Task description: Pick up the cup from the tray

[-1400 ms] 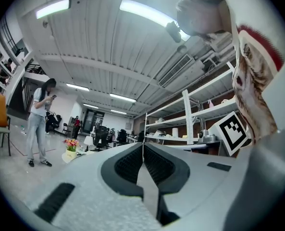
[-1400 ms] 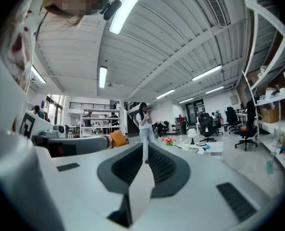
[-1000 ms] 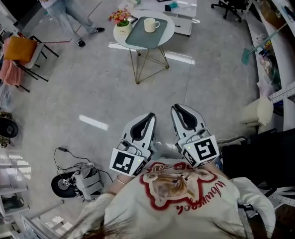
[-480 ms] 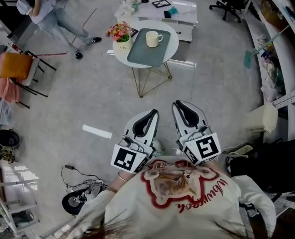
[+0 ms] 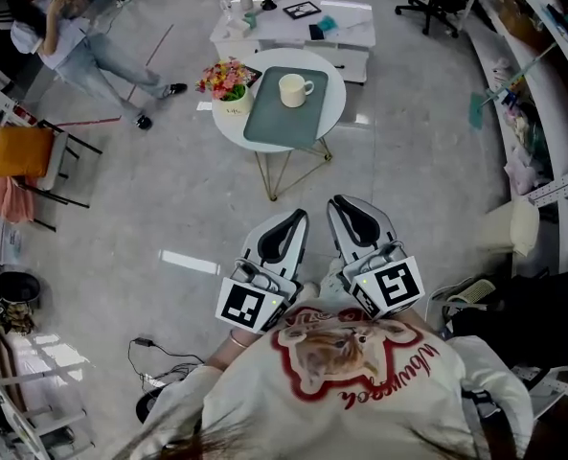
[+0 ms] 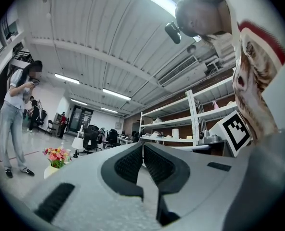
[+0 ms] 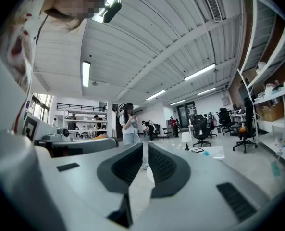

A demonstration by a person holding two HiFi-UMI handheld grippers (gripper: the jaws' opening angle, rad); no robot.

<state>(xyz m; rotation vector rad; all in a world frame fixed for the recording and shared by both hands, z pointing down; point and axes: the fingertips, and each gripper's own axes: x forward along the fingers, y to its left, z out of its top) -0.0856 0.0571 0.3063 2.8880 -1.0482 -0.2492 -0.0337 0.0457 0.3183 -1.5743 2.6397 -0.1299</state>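
Observation:
A cream cup (image 5: 292,89) with a handle stands on a grey-green tray (image 5: 274,123) on a small round white table (image 5: 333,103) well ahead of me in the head view. My left gripper (image 5: 293,220) and right gripper (image 5: 347,206) are held close to my chest, far short of the table, tips pointing forward. Both are shut with nothing between the jaws. In the left gripper view the left gripper (image 6: 142,146) points across the room, and the flowers (image 6: 57,155) show at lower left. The right gripper (image 7: 145,147) aims at the room; the cup is hidden there.
A pot of flowers (image 5: 226,80) stands on the round table left of the tray. A low white table (image 5: 293,25) with small items lies beyond. A person (image 5: 68,41) stands at the far left near an orange chair (image 5: 23,156). Shelving (image 5: 542,94) runs along the right.
The round table with tray and cup has slid lower in the head view, so I have come closer to it. Both grippers stay shut against my chest.

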